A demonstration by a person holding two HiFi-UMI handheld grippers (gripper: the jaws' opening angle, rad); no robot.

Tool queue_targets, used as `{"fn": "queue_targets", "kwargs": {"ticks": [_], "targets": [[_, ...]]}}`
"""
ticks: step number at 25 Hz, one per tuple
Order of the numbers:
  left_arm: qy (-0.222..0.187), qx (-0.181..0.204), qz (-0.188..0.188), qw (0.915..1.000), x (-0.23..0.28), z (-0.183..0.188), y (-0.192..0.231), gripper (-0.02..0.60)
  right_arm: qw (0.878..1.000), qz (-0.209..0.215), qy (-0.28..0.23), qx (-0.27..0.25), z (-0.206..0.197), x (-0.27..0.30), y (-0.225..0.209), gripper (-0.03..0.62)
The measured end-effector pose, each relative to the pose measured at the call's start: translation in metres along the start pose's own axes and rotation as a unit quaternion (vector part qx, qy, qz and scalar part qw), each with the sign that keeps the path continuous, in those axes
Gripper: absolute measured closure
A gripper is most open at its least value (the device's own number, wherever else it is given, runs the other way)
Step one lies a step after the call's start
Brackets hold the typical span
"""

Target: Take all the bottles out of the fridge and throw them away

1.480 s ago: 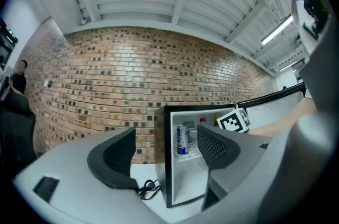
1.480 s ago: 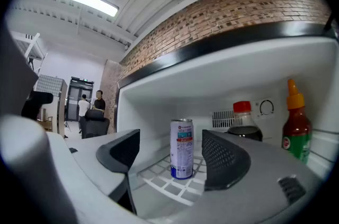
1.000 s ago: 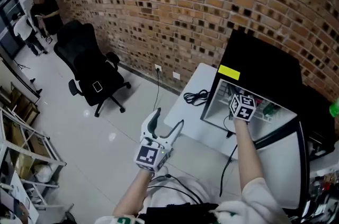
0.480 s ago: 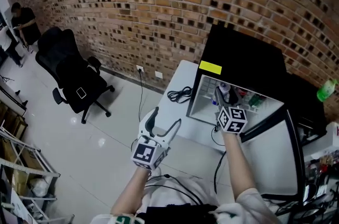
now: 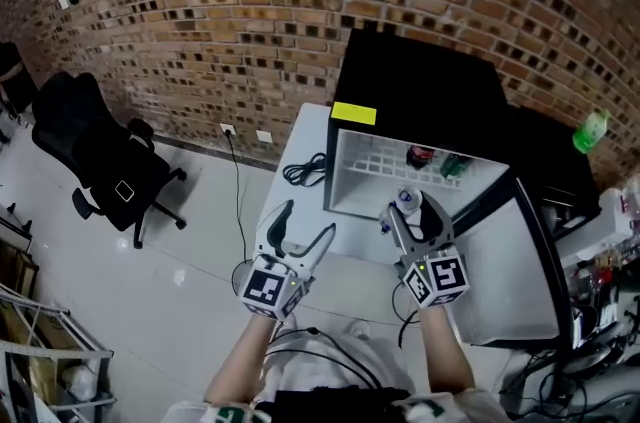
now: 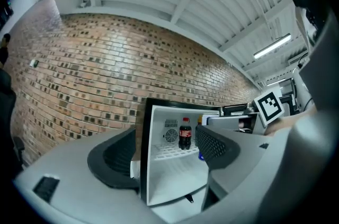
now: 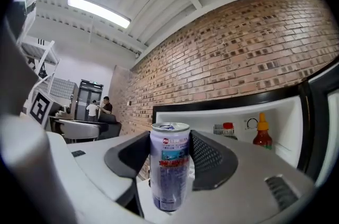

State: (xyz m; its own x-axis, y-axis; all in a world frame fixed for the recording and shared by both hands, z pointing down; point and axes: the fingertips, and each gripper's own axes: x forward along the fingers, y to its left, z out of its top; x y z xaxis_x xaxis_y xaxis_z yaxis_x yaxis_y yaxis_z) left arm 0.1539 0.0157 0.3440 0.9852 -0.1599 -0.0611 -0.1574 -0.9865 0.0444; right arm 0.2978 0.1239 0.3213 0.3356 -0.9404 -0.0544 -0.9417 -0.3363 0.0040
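A black mini fridge (image 5: pixel 420 101) stands on a white table with its door (image 5: pixel 510 261) swung open to the right. My right gripper (image 5: pixel 408 208) is shut on a slim blue-and-white can (image 5: pixel 405 200), held upright in front of the fridge opening; in the right gripper view the can (image 7: pixel 169 164) fills the gap between the pads. A cola bottle (image 5: pixel 420 154) and a green item (image 5: pixel 452 164) remain on the shelf. My left gripper (image 5: pixel 308 226) hangs open and empty, left of the fridge, facing the cola bottle (image 6: pixel 185 134).
A red sauce bottle (image 7: pixel 261 135) stands inside the fridge. A black cable (image 5: pixel 305 173) lies on the table (image 5: pixel 300 136) beside the fridge. A green bottle (image 5: pixel 590 131) stands on a dark unit at far right. An office chair (image 5: pixel 90 151) stands on the floor at left.
My right gripper has drawn back out of the fridge toward me with the can in its jaws. The left gripper has barely moved; my head has turned toward the fridge.
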Motion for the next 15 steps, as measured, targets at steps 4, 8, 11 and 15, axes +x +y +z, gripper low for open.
{"fn": "queue_targets", "kwargs": {"ticks": [4, 8, 11, 15], "targets": [[0.006, -0.003, -0.009, 0.9999, -0.001, -0.005, -0.004, 0.235, 1.000, 0.021, 0.012, -0.002, -0.008, -0.014, 0.021, 0.342], [0.018, -0.006, 0.006, 0.9998, -0.018, -0.019, 0.007, 0.235, 0.997, 0.058, 0.045, 0.015, -0.029, -0.015, 0.055, 0.342], [0.038, -0.012, 0.027, 0.9989, -0.038, -0.039, 0.027, 0.235, 0.994, 0.090, 0.067, 0.018, -0.056, -0.004, 0.083, 0.342], [0.065, -0.042, 0.072, 0.9944, -0.074, -0.063, 0.055, 0.235, 0.981, 0.148, 0.121, 0.027, -0.106, 0.011, 0.135, 0.342]]}}
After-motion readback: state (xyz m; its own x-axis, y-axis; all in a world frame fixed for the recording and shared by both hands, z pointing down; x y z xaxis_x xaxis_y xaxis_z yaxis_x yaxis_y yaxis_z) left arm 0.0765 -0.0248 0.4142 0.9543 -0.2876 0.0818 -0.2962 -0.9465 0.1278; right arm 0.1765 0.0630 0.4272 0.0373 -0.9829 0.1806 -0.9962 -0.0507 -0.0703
